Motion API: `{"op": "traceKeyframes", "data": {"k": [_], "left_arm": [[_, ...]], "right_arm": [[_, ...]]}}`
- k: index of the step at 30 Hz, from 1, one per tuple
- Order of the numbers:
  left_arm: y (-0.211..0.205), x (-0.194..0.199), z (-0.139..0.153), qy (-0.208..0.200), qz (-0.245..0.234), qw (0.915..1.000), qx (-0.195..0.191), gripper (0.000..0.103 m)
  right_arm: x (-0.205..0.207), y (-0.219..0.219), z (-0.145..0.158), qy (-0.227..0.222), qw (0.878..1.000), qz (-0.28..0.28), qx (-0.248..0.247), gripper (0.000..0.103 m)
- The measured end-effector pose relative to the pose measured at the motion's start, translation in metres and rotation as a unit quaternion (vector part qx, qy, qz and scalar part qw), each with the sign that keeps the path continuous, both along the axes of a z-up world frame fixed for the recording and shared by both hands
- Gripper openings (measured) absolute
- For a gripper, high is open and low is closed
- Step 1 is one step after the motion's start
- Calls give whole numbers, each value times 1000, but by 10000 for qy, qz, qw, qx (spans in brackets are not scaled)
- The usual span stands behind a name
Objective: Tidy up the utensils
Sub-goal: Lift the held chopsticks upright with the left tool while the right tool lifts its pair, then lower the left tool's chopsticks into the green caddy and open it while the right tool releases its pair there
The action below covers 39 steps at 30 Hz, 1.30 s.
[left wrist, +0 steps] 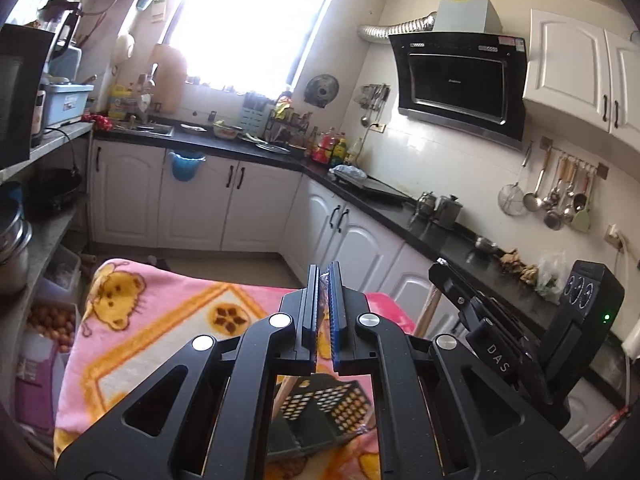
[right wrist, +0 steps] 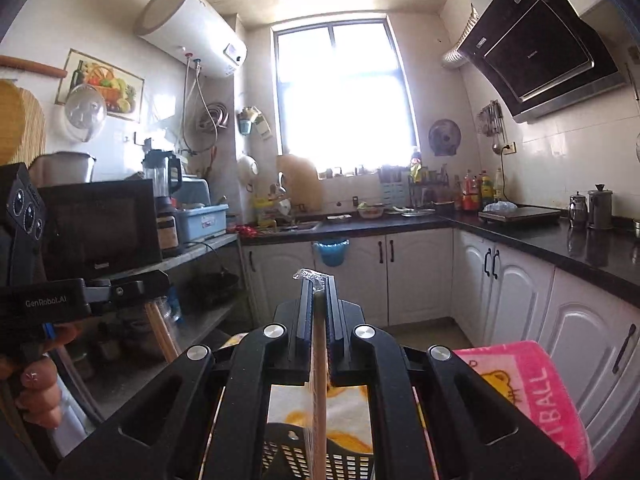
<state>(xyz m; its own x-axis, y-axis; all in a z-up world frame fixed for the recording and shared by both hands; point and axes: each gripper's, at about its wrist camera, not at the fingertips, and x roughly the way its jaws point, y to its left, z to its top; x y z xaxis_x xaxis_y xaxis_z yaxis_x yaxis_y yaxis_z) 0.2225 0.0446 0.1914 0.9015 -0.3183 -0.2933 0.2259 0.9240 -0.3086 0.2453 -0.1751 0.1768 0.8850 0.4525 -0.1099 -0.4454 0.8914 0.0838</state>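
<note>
Fingers: both pairs clamped on plastic-wrapped chopsticks.
Left gripper and right gripper; I see black basket at frame bottom.

The wrapped chopsticks run off the lower edge, and the black basket is largely hidden behind the right gripper.

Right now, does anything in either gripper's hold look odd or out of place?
Yes: the chopsticks in the right gripper are still in clear plastic wrap, crumpled above the fingertips. The left gripper pinches plastic too.
</note>
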Motion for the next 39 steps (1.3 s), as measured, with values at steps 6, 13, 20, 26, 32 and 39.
{"op": "traceKeyframes", "data": {"k": [6, 13, 20, 26, 32, 39], "left_arm": [[1, 10, -26, 95, 27, 9999, 93, 2], [-5, 18, -53, 228, -10, 9996, 143, 2], [-7, 25, -67, 242, 57, 9995, 195, 2], [-8, 29, -75, 279, 55, 9992, 263, 2], [-6, 30, -90, 483, 71, 9984, 268, 2], [-4, 22, -101, 545, 90, 9979, 324, 2]], "right_arm": [[10, 5, -25, 186, 9997, -119, -102, 6], [11, 8, -39, 156, 9996, -238, -62, 6], [13, 3, -28, -85, 9994, -268, 179, 6], [26, 3, -40, -21, 9992, -348, 176, 6], [29, 0, -61, 215, 9988, -429, 93, 6], [22, -15, -71, 462, 9977, -474, 122, 15]]}}
